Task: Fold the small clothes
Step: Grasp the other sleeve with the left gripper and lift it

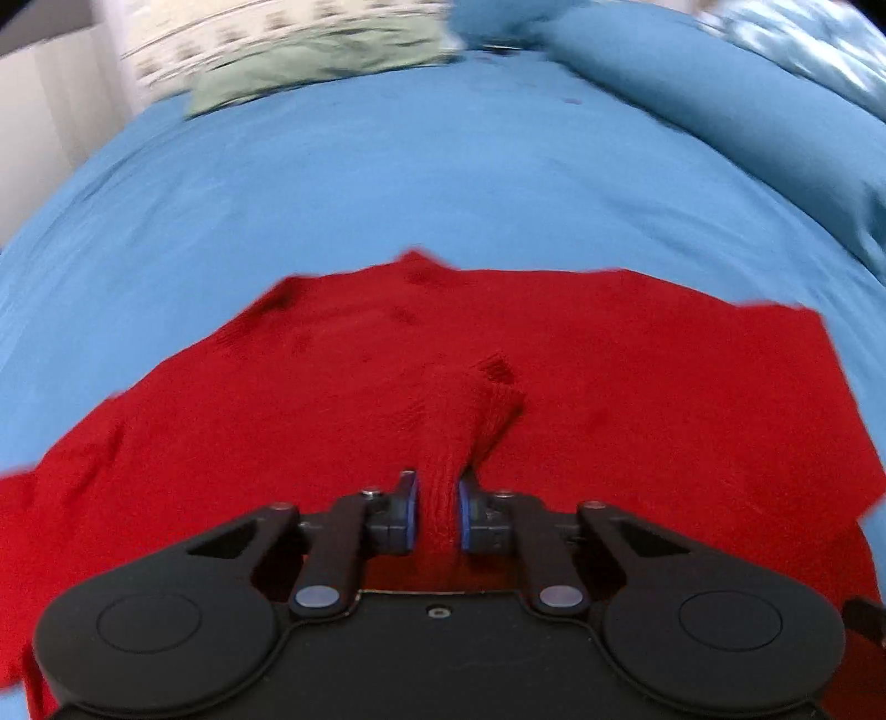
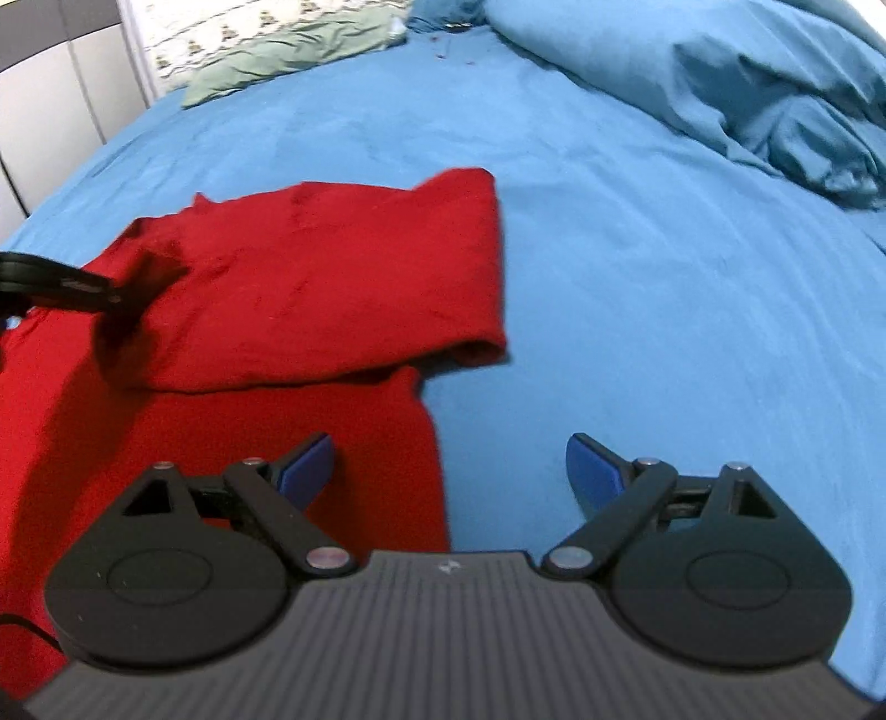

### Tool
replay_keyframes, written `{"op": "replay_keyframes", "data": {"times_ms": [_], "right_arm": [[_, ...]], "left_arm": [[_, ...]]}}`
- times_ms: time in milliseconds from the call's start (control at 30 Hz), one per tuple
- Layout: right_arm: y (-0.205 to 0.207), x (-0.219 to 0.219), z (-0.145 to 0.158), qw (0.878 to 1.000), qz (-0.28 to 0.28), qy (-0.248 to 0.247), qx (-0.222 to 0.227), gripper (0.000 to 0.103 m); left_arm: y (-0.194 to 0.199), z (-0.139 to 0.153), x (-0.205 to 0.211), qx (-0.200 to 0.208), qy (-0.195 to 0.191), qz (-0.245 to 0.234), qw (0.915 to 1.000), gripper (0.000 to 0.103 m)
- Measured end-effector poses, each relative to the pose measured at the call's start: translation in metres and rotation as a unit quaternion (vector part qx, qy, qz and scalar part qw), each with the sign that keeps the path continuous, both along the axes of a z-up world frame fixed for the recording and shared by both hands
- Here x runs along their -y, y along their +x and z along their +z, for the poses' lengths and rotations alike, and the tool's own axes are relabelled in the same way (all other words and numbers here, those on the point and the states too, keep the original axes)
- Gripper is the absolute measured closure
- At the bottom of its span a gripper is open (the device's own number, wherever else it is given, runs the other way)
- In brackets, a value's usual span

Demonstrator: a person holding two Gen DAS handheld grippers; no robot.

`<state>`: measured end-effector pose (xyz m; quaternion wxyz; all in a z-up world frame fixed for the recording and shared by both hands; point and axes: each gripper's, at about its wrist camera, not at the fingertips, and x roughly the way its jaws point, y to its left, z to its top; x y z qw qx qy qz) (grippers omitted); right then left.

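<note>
A red knit sweater (image 1: 554, 354) lies spread on the blue bed sheet (image 1: 387, 183). My left gripper (image 1: 437, 498) is shut on the sweater's ribbed cuff (image 1: 487, 410) and holds it raised over the body of the sweater. In the right wrist view the sweater (image 2: 332, 277) lies at the left, with one part folded over across its top. My right gripper (image 2: 449, 471) is open and empty, low over the sweater's right edge and the sheet. The left gripper (image 2: 61, 288) shows at the left edge there, blurred.
A rumpled blue duvet (image 2: 747, 94) is piled at the back right. A green pillow (image 2: 288, 55) and a patterned white one (image 2: 232, 27) lie at the back left. A pale wall or cupboard (image 2: 50, 99) stands beyond the bed's left side.
</note>
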<state>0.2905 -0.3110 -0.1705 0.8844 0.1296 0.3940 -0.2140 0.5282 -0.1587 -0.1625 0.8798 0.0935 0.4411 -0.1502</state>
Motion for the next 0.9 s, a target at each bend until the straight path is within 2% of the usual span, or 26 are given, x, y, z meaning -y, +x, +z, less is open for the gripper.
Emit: {"op": "replay_keyframes", "data": {"times_ms": [67,133,300,333,467,500,533,567,633,767,900], "right_arm": [[0.003,0.003,-0.004,1.000,-0.005,0.002,-0.001,0.000],[0.007,0.004,-0.005,1.000,-0.007,0.000,-0.001,0.000],[0.018,0.000,-0.006,1.000,-0.012,-0.003,0.002,0.000],[0.019,-0.001,-0.006,1.000,-0.013,-0.005,0.002,0.000],[0.024,-0.002,-0.007,1.000,-0.012,-0.010,0.002,0.000],[0.025,-0.003,-0.007,1.000,-0.011,-0.012,0.001,0.000],[0.027,-0.004,-0.007,1.000,-0.010,-0.014,0.000,0.000],[0.028,-0.004,-0.007,1.000,-0.009,-0.016,-0.001,0.000],[0.030,-0.005,-0.007,1.000,-0.008,-0.022,-0.006,0.000],[0.039,-0.008,-0.005,0.999,0.004,-0.033,-0.017,0.000],[0.053,-0.014,-0.004,0.998,0.028,-0.052,-0.026,0.000]], "left_arm": [[0.002,-0.001,-0.007,-0.010,-0.017,0.017,0.9997,0.074],[-0.001,-0.003,-0.010,-0.018,-0.021,0.021,0.9994,0.069],[-0.003,-0.005,-0.023,-0.028,-0.064,0.049,0.9964,0.069],[-0.003,-0.006,-0.022,-0.030,-0.068,0.042,0.9964,0.069],[0.001,-0.005,-0.007,-0.005,-0.043,-0.014,0.9990,0.070],[0.005,-0.004,-0.004,-0.004,-0.044,-0.021,0.9988,0.070],[0.009,-0.004,-0.002,-0.007,-0.047,-0.023,0.9986,0.076],[0.014,-0.004,-0.001,-0.010,-0.050,-0.022,0.9984,0.089],[0.023,0.001,-0.004,-0.011,-0.058,-0.010,0.9982,0.093],[0.021,0.028,-0.032,0.032,-0.101,0.030,0.9939,0.093],[0.008,0.053,-0.080,0.089,-0.114,0.096,0.9849,0.093]]}}
